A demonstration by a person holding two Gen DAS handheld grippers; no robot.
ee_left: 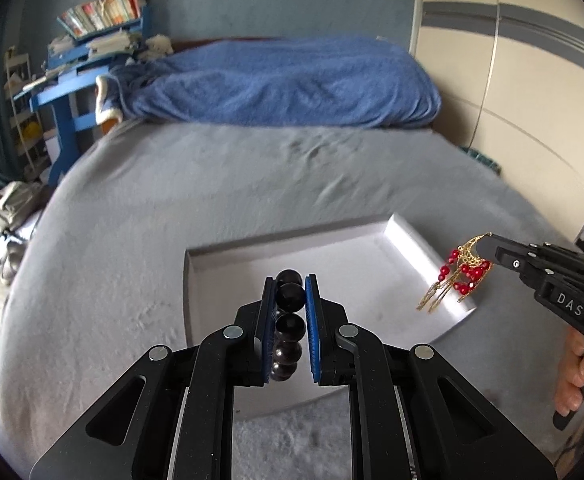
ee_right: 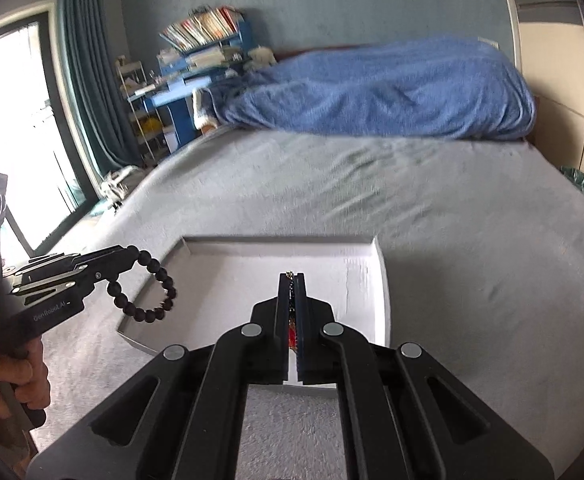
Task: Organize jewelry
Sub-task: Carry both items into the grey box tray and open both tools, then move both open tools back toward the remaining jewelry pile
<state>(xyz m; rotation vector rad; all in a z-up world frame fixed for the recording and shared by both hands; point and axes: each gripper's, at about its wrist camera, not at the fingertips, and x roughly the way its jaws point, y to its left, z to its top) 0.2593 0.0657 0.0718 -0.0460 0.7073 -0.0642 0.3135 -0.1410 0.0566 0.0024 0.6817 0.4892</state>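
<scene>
A shallow white tray (ee_right: 366, 276) lies on the grey bedspread (ee_right: 432, 216) and serves as the landmark. Left of the tray and above its left rim, the left gripper (ee_right: 134, 254) is clamped on a black bead bracelet (ee_right: 148, 292), whose loop hangs free beneath the fingertips. In the left wrist view only a short column of those beads (ee_left: 290, 320) shows between the blue pads (ee_left: 312, 320); the rest of the loop is hidden behind the fingers. The person's left hand (ee_right: 10, 384) grips the handle, partly cut off by the frame edge. Above the tray's right part, the right gripper (ee_left: 482, 245) is pinched together on a gold earring with red beads (ee_left: 458, 276), which dangles over the right rim. From the right wrist camera the earring (ee_right: 292, 336) is nearly all concealed, only a red and gold sliver showing in the narrow slit. Beyond the tray, a blue blanket (ee_left: 284, 84) lies heaped at the head of the bed. The tray floor visible around the grippers looks bare.
</scene>
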